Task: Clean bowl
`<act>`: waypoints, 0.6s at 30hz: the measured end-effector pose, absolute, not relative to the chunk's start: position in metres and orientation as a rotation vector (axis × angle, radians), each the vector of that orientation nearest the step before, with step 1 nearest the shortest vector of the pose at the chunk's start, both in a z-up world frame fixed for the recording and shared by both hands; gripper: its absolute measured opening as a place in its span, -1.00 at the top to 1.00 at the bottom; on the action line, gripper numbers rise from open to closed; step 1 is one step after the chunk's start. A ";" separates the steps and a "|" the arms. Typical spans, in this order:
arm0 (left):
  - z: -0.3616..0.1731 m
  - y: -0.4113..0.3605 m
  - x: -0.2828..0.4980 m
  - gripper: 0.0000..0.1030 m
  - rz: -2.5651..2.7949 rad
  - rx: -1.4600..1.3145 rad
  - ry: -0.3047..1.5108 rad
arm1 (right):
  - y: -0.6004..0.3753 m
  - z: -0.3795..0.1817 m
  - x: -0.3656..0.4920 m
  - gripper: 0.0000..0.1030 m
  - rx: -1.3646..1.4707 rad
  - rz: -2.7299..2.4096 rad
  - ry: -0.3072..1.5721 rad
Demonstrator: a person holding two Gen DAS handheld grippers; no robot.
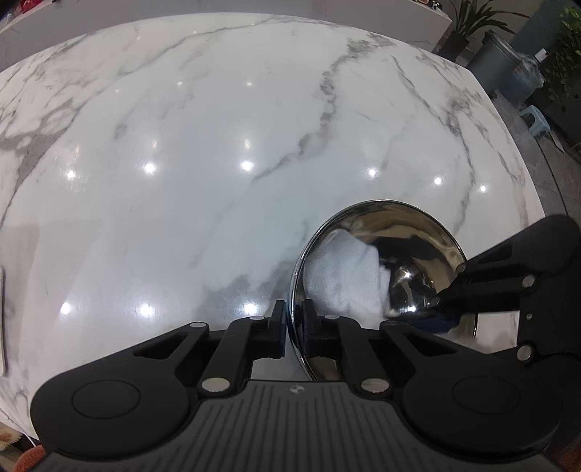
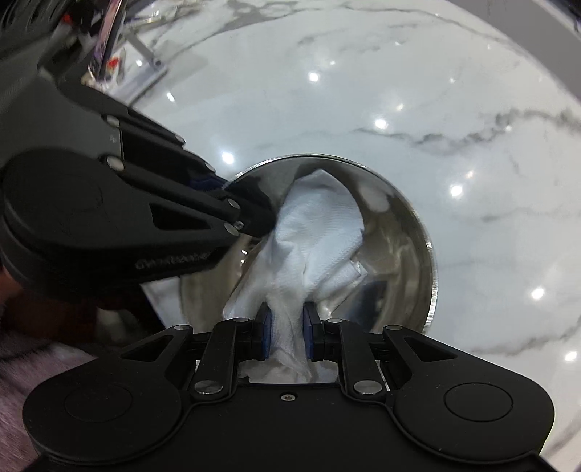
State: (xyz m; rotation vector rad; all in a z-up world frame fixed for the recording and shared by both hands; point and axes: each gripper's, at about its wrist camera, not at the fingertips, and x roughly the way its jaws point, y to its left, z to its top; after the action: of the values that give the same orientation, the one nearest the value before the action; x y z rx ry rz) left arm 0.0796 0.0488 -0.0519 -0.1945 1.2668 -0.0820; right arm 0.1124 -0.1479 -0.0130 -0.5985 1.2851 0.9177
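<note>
A shiny steel bowl [image 1: 417, 232] stands on the white marble table, tipped toward me. My left gripper [image 1: 293, 326] is shut on its near rim, one finger outside and one inside. A white paper towel [image 1: 345, 276] lies inside the bowl. In the right wrist view my right gripper [image 2: 285, 332] is shut on the white paper towel [image 2: 316, 232], which spreads over the inside of the bowl [image 2: 410, 232]. The left gripper [image 2: 250, 214] shows there clamped on the bowl's left rim. The right gripper [image 1: 446, 297] reaches into the bowl from the right.
The marble table [image 1: 218, 145] stretches far ahead and left. A grey bin [image 1: 497, 61], potted plants [image 1: 472, 21] and a small stool [image 1: 533, 116] stand on the floor beyond the table's right edge. Metal clutter [image 2: 109, 54] sits at the table's far left.
</note>
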 end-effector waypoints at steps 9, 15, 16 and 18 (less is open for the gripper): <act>-0.054 0.049 0.078 0.76 -0.086 -0.230 1.274 | -0.151 -0.006 0.104 0.72 -0.771 0.834 1.154; -0.056 0.047 0.070 0.43 -0.112 -0.275 1.295 | -0.135 -0.012 0.104 0.72 -0.725 0.837 1.174; -0.056 0.046 0.069 0.43 -0.115 -0.273 1.295 | -0.132 -0.014 0.102 0.72 -0.723 0.838 1.174; -0.055 0.046 0.069 0.46 -0.113 -0.264 1.295 | -0.126 -0.017 0.098 0.72 -0.718 0.834 1.179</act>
State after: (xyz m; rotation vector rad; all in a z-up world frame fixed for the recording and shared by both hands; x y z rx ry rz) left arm 0.0688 0.0459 -0.0547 -0.2635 1.2950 -0.1127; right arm 0.0983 -0.1258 -0.0172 -0.7177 1.1789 0.8344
